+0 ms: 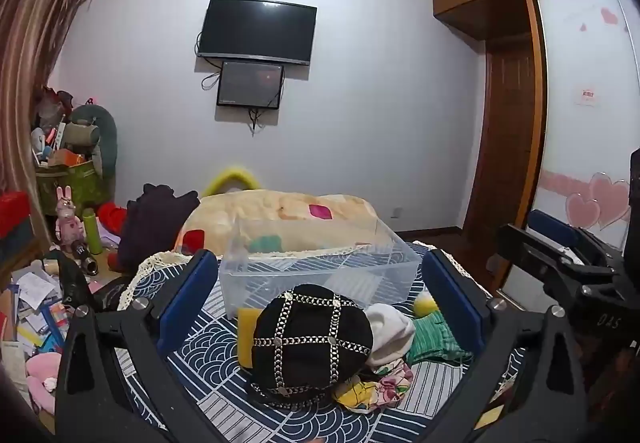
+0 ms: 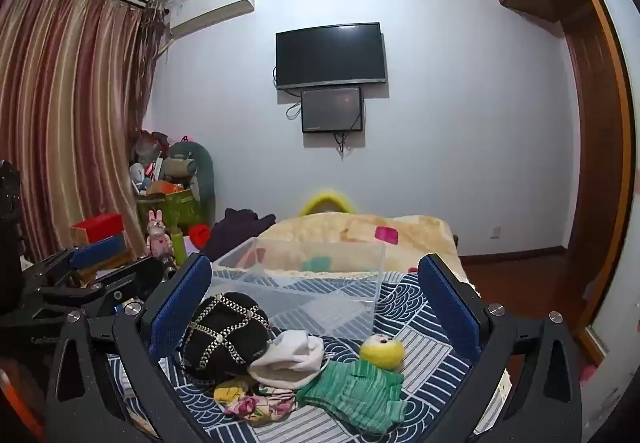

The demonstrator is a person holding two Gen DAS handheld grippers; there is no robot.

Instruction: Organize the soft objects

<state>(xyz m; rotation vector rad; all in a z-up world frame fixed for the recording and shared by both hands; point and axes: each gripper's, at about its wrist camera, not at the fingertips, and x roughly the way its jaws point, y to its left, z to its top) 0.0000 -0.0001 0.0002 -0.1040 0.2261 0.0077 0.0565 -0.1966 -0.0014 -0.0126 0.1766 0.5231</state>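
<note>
- on the bed, near its front edge, a heap of soft things lies just before the clear plastic bin: a black chain-trimmed hat, a white sock, a green knitted cloth with a yellow plush ball at its far end, a floral cloth and a yellow sponge behind the hat.
- the bin looks empty, so by my judgement nothing is sorted yet and every piece is left to go in.
- left tongs are spread wide and hold nothing, with the hat between the blue pads.
- right tongs are likewise wide and empty, hanging over the heap, the hat close to their left pad.
- room to move: the bin's open top is free and just behind the heap; a folded blanket lies beyond it. the bed's right edge drops to bare floor, and its left edge borders floor clutter.
</note>
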